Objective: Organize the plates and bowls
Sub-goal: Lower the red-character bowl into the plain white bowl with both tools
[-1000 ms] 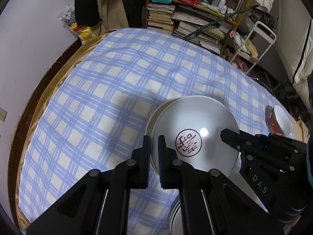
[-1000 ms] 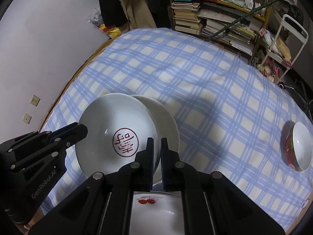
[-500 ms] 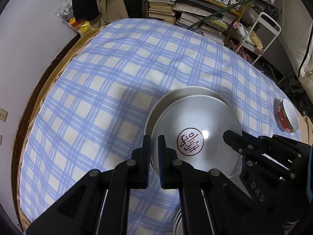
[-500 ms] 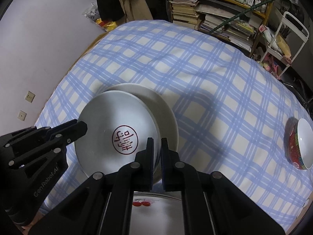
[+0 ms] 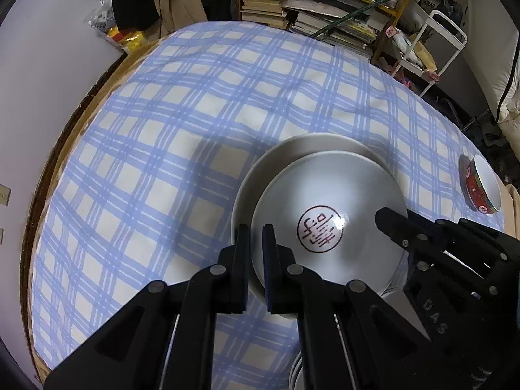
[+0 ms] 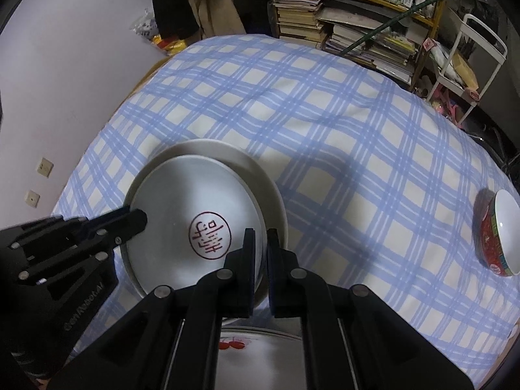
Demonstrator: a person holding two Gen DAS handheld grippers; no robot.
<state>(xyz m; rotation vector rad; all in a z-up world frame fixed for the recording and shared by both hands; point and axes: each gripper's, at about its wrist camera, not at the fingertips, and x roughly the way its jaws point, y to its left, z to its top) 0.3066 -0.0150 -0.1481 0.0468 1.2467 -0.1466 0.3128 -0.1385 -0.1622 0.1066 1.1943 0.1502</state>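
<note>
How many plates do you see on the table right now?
3: the red-stamped plate held in both grippers over a plain plate, plus a cherry-print plate nearest the camera. More may be hidden beneath.

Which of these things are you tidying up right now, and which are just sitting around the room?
Part of the job:
- stamped plate, gripped on opposite rims by the left gripper and right gripper
- plain plate under it
- red bowl
- cherry plate

Just lying about:
- checked tablecloth
- stacked books
- white rack
</note>
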